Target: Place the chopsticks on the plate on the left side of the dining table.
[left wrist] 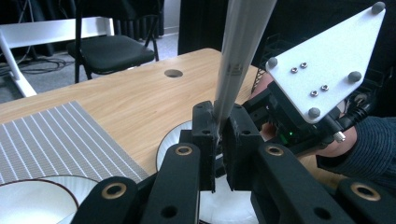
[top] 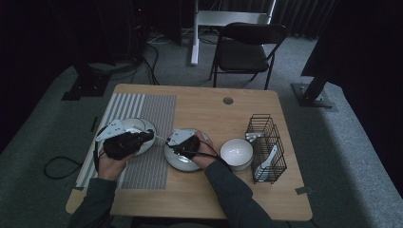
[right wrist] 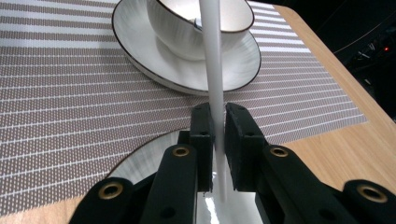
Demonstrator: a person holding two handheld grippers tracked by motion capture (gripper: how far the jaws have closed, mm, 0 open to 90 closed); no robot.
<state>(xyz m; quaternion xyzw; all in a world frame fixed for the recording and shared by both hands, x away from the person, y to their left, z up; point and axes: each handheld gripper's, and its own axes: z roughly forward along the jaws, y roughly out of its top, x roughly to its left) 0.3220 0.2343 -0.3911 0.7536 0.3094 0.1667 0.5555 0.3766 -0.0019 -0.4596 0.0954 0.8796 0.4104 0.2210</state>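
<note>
The thing being handled is a long thin white utensil handle [right wrist: 211,56], pale and smooth, looks like a spoon or similar but I can't tell which. It spans between the two grippers, over the gap between the plates. Just beyond the left gripper [top: 148,136] sits a white bowl on a saucer [right wrist: 187,60] with a dark rim, on a striped placemat [top: 149,166]. Under the right gripper [top: 172,140] is a white plate [top: 183,164], and off to its right a white bowl [top: 236,152] and a black wire rack [top: 268,147]. Nothing blocks the way. Both grippers are clamped on the handle, one at each end; the right one's jaws have just been closing onto it
</note>
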